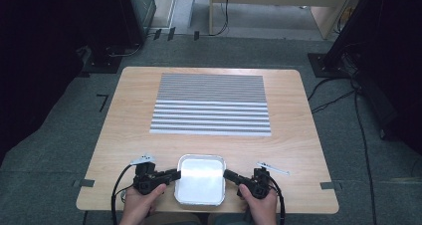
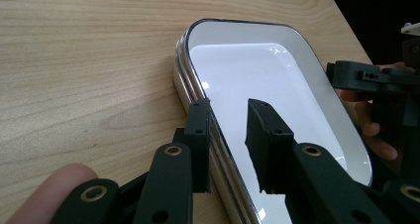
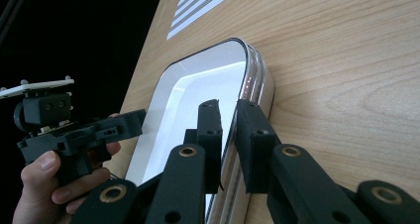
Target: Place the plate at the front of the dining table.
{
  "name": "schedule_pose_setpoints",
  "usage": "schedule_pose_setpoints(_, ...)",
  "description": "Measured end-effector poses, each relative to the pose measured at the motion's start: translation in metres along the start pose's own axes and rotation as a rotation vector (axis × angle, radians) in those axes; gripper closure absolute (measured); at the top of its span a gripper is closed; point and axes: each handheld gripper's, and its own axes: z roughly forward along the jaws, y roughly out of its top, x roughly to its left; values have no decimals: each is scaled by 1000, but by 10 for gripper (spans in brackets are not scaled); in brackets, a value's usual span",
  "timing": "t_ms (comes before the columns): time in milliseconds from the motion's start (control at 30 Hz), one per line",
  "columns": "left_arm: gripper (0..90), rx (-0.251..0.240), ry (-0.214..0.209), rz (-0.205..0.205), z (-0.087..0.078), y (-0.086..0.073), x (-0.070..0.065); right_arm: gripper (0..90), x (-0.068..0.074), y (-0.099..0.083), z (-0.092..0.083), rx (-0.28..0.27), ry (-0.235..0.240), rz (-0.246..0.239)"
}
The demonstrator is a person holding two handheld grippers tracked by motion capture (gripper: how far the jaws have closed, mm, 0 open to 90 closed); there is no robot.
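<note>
While lengthwise toward the mat [image 1: 211, 104], tray [image 1: 200, 191] with left hand-held gripper [image 2: 225, 135] apart, right hand-held gripper [image 3: 228, 130] clamped on rim.

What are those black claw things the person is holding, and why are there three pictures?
A person sits at a wooden table and holds a grabbing tool in each hand. One picture looks down from above. The other two come from small cameras riding on the tools, so you see their black fingers up close.

On the table lie a white tray and a striped mat.

The left gripper has one finger on each side of the tray's rim, with a gap showing on the inside, so it looks loose. The right gripper pinches the opposite rim, its fingers close together.
</note>
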Motion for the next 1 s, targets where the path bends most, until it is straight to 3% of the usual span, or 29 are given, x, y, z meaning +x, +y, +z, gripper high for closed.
schedule_pose_setpoints(733, 707, -40, -22, 5, 2, -1, -4, 812, 3, 1, -9, -59, 38, 0)
schedule_pose_setpoints(900, 703, -45, -21, 10, 3, -1, -5, 810, 2, 1, -9, -57, 25, 1)
schedule_pose_setpoints(1000, 692, -46, -16, 25, 4, -1, -7, 810, 3, -1, -7, -55, -7, -21)
